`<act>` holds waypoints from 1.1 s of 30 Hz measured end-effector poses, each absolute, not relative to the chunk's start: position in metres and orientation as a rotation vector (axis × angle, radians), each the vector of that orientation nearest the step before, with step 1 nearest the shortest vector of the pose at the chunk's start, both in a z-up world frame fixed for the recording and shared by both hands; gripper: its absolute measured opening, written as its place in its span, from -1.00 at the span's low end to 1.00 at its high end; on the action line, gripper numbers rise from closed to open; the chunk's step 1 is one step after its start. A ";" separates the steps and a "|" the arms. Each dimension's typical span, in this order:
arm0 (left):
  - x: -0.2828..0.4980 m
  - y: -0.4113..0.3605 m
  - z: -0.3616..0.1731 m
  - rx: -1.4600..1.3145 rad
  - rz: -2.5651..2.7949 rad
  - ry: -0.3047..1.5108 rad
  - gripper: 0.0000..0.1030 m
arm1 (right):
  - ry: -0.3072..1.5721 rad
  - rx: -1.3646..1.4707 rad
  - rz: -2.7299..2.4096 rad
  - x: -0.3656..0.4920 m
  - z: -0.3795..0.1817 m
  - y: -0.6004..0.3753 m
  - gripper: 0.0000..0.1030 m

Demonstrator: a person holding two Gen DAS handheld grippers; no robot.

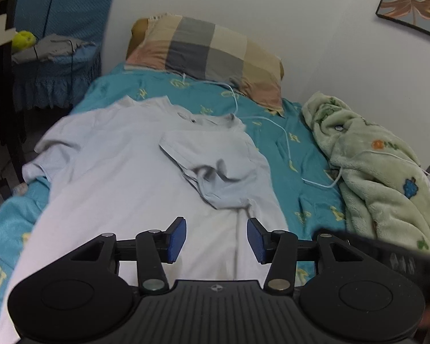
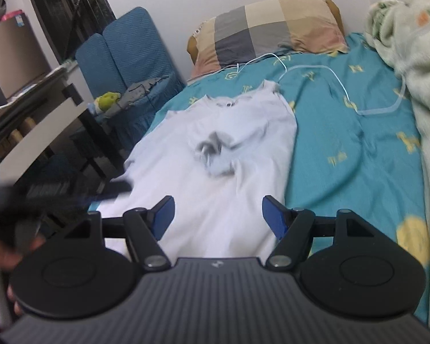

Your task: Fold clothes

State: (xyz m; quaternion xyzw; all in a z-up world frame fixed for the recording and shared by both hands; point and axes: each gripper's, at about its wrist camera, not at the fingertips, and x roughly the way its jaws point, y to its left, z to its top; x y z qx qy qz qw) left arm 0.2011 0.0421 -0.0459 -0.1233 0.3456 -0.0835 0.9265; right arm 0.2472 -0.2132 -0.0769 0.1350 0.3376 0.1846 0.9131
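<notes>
A pale blue T-shirt [image 1: 117,172] lies spread on the teal bed sheet [image 1: 301,154], collar toward the pillow. Its right sleeve [image 1: 223,172] is folded inward onto the chest and rumpled. My left gripper [image 1: 216,239] hovers above the shirt's lower part, open, nothing between its blue pads. In the right wrist view the same T-shirt [image 2: 220,149] lies ahead, and my right gripper [image 2: 218,218] is open over its lower half, empty. The other gripper shows as a dark blur [image 2: 60,192] at the left.
A checked pillow [image 1: 206,54] rests against the wall at the head of the bed. A green fleece blanket [image 1: 378,172] is heaped along the right side. A white cable [image 1: 286,140] runs across the sheet. A blue covered chair [image 2: 129,57] and dark shelving [image 2: 37,109] stand left of the bed.
</notes>
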 end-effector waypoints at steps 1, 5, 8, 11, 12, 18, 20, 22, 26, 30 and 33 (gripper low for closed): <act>0.200 0.044 -0.046 -0.244 -0.175 0.704 0.01 | 0.712 0.268 0.386 0.266 -0.075 -0.204 0.39; 0.207 0.076 -0.058 -0.263 -0.105 0.686 0.01 | 0.746 0.162 0.417 0.344 -0.075 -0.154 0.37; 0.215 0.100 -0.068 -0.293 -0.076 0.692 0.01 | 0.785 0.074 0.431 0.404 -0.085 -0.115 0.27; 0.223 0.117 -0.079 -0.344 -0.067 0.701 0.01 | 0.814 0.037 0.426 0.450 -0.100 -0.084 0.27; 0.226 0.121 -0.082 -0.356 -0.067 0.708 0.01 | 0.820 0.020 0.425 0.462 -0.106 -0.075 0.27; 0.233 0.131 -0.093 -0.401 -0.077 0.722 0.01 | 0.865 -0.091 0.437 0.502 -0.138 -0.036 0.24; 0.234 0.134 -0.095 -0.416 -0.082 0.724 0.01 | 0.874 -0.163 0.415 0.506 -0.146 -0.027 -0.30; 0.234 0.136 -0.098 -0.435 -0.085 0.734 0.01 | 0.883 -0.213 0.376 0.511 -0.152 -0.023 -0.80; 0.232 0.139 -0.098 -0.471 -0.092 0.727 0.01 | 0.811 -0.140 0.306 0.520 -0.135 -0.042 -0.88; 0.232 0.145 -0.098 -0.501 -0.083 0.720 0.01 | 0.709 -0.012 0.231 0.536 -0.105 -0.068 -0.88; 0.233 0.146 -0.098 -0.504 -0.076 0.720 0.01 | 0.676 0.069 0.192 0.553 -0.097 -0.081 -0.88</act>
